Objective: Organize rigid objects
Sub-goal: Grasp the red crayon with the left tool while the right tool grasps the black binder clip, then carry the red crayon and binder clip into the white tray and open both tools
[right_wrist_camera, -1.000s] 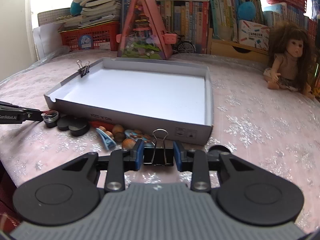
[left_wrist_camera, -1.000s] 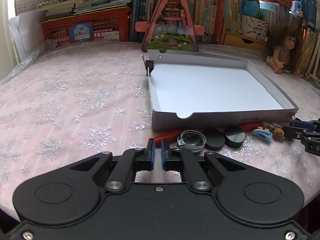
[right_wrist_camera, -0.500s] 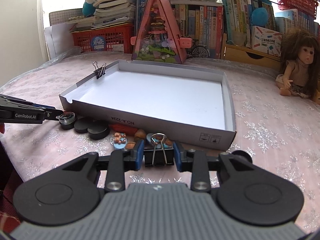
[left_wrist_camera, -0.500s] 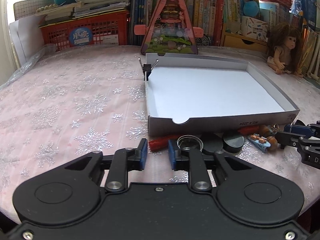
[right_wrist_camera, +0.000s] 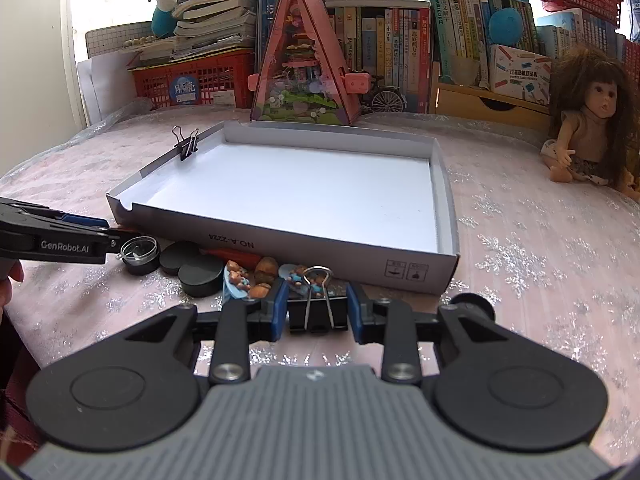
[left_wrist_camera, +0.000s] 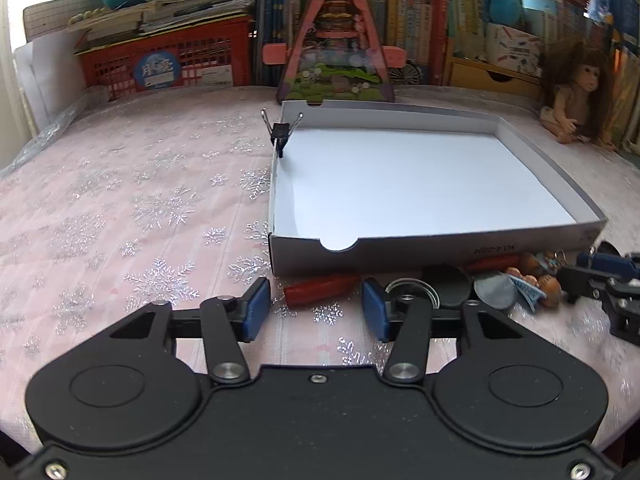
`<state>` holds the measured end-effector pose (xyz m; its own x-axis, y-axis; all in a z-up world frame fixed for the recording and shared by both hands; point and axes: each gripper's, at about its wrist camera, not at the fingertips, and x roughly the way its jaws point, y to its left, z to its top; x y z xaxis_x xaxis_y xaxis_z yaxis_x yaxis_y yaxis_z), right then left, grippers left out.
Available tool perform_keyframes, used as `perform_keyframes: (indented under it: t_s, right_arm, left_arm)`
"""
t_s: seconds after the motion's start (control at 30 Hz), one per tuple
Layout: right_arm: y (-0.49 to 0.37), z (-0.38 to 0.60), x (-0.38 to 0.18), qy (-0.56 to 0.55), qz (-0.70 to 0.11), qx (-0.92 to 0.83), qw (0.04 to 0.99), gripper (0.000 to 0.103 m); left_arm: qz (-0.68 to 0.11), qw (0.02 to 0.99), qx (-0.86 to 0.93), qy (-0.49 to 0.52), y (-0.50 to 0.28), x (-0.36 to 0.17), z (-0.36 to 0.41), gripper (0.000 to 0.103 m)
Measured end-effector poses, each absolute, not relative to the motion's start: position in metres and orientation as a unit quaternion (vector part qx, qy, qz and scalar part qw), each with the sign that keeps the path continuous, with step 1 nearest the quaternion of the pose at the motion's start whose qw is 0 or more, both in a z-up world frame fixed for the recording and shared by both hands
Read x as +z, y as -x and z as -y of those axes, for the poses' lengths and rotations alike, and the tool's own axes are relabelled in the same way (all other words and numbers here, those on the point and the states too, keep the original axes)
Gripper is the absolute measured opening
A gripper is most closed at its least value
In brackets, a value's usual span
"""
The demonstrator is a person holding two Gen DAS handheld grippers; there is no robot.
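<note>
A: Left tongs (left_wrist_camera: 316, 311)?

B: Spread apart, nothing between them, low over the table (left_wrist_camera: 120, 208) with the red stick (left_wrist_camera: 322, 289) just ahead and the clear-lidded pot (left_wrist_camera: 412, 294) by the right finger.

A: Right tongs (right_wrist_camera: 318, 312)?

B: Clamped on a black clip (right_wrist_camera: 318, 314), its wire loop up, just before the tray (right_wrist_camera: 304, 240). Whether it touches the cloth I can't tell.

A: The tray?

B: Another clip (right_wrist_camera: 186, 146) is pinched on its left wall.
</note>
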<state>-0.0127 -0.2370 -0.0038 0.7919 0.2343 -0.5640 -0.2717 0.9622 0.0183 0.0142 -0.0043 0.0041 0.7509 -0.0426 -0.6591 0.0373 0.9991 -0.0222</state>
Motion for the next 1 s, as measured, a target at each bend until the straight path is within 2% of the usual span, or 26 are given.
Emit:
perform_keyframes:
  t_s: [0.2,0.23,0.27,0.6,1.0]
  right_arm:
    - [0.013,0.239,-0.003,0.024,-0.292,0.121,0.948,0.037]
    - [0.014,0.240,-0.003,0.023,-0.291,0.120,0.949,0.037]
    - [0.015,0.240,-0.003,0.023,-0.289,0.118,0.950,0.037]
    - [0.025,0.242,0.008,0.034,-0.260,0.109,0.959,0.037]
    - [0.020,0.247,0.022,0.044,-0.228,0.090,0.968,0.037]
  left_arm:
    - [-0.353,0.935,0.004,0.040,-0.026,0.003,0.006,0.051]
    - [-0.351,0.936,0.004,0.037,-0.026,0.002,0.007,0.049]
    - [-0.347,0.937,0.004,0.035,-0.026,0.002,0.009,0.042]
    - [-0.335,0.941,-0.029,0.047,-0.008,0.009,0.003,0.041]
    - [-0.271,0.961,-0.048,0.028,0.000,0.046,0.000,0.041]
